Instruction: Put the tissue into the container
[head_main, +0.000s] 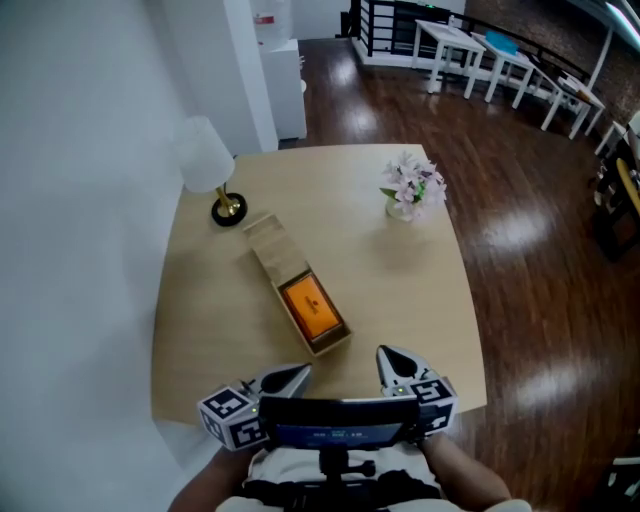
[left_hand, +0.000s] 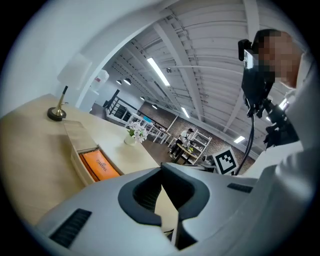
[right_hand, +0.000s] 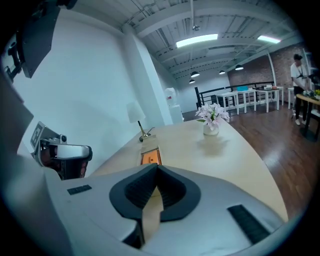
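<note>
A long wooden container (head_main: 268, 250) lies slantwise at the table's middle, its lid slid back toward the lamp. An orange tissue pack (head_main: 308, 305) lies inside its open near end. My left gripper (head_main: 290, 378) and right gripper (head_main: 392, 360) hover side by side over the table's near edge, short of the container, touching nothing. In the left gripper view the jaws (left_hand: 161, 167) meet at the tips with nothing between them, and the orange pack (left_hand: 100, 165) lies ahead to the left. The right gripper view shows shut, empty jaws (right_hand: 157, 167) aimed at the container (right_hand: 149, 147).
A white-shaded lamp (head_main: 210, 165) with a brass base stands at the table's far left. A small vase of pale flowers (head_main: 410, 188) stands at the far right. A white wall runs along the left and dark wooden floor lies to the right.
</note>
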